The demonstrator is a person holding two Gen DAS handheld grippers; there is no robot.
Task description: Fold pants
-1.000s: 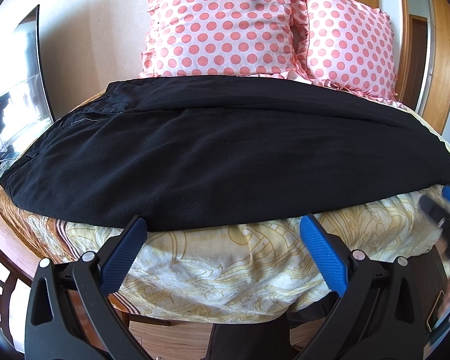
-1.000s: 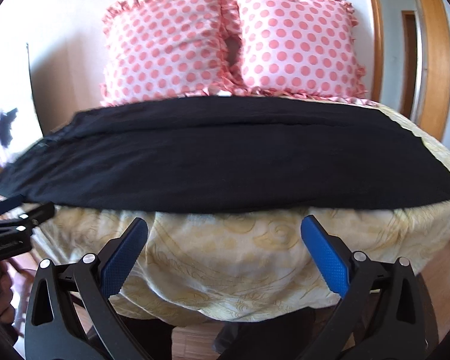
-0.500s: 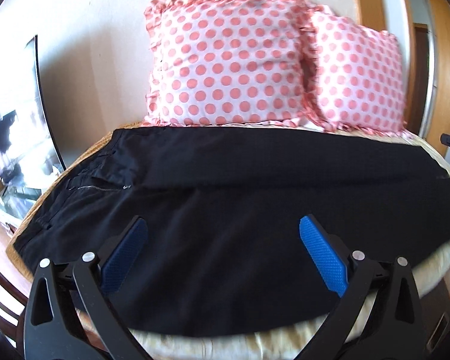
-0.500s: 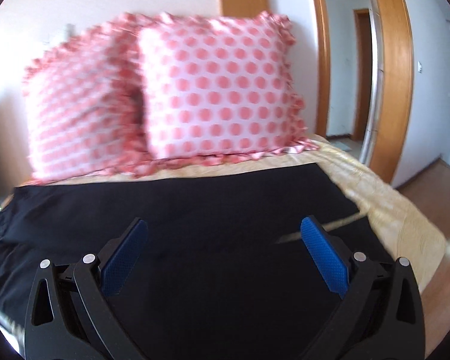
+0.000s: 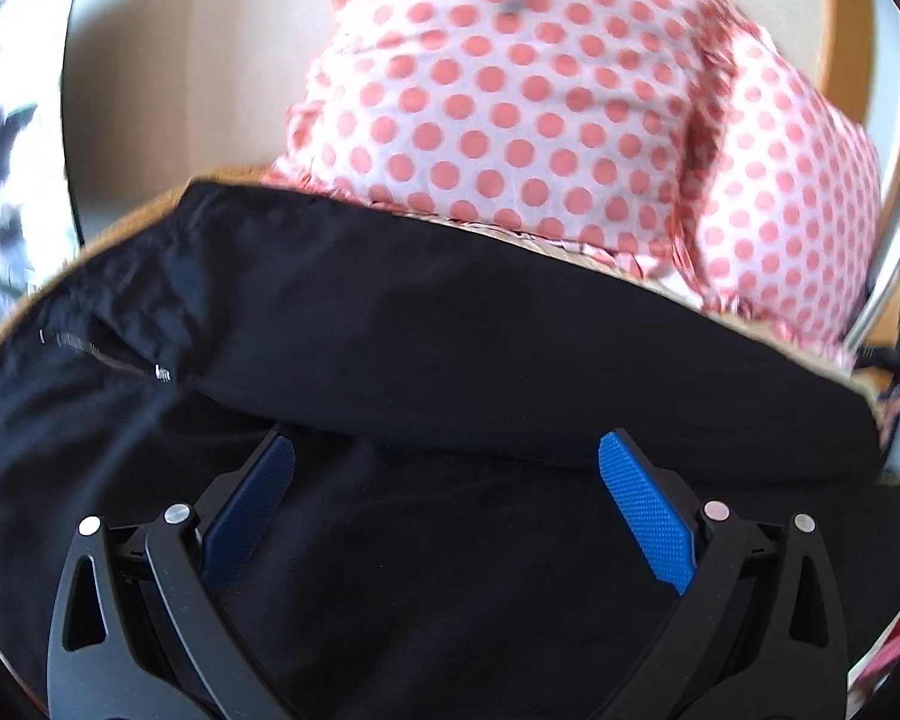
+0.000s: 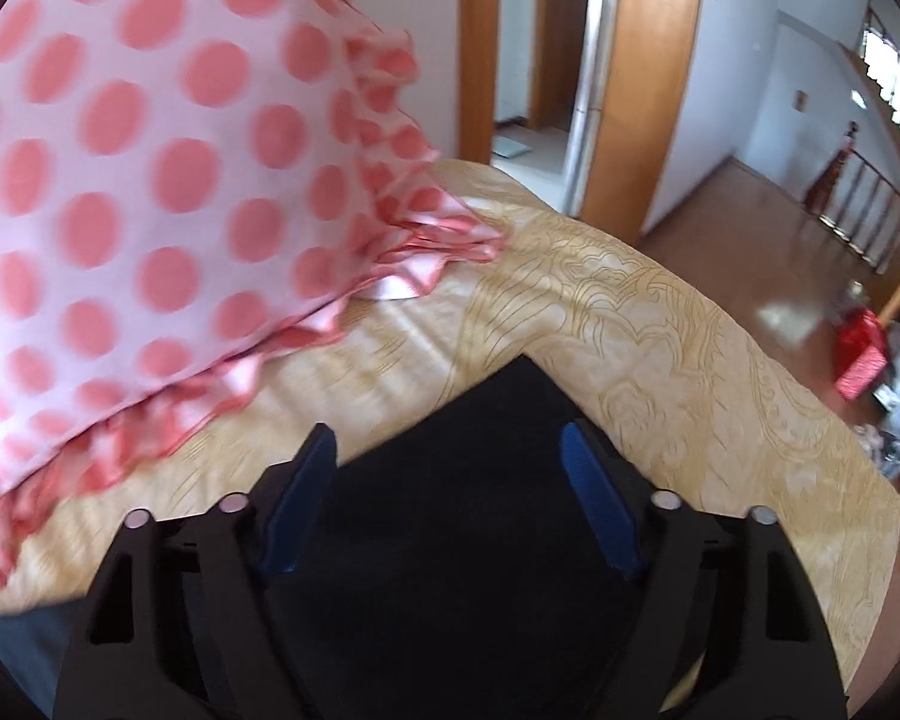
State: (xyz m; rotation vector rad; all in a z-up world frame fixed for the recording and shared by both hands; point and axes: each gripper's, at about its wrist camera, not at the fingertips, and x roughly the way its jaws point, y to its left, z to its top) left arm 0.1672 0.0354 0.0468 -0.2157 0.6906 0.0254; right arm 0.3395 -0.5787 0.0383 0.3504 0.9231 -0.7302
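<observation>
Over the bed [image 6: 678,324], both grippers have dropped in close to the black pants [image 5: 450,348]: 1 second ago they hung back at the near edge of the bed with bare sheet below them, and now dark cloth fills the space under each. The left gripper [image 5: 447,480] has come down near the zipper [image 5: 144,369] end, jaws spread wide with nothing between them, tips just short of a long fold ridge. The right gripper [image 6: 450,468] has swung out to the hem corner, near the polka-dot pillows [image 6: 150,180], jaws moderately apart and not yet closed on cloth. Likely a grasp at each end is next. On the bed, the pants lie spread flat, smooth, with legs stacked.
</observation>
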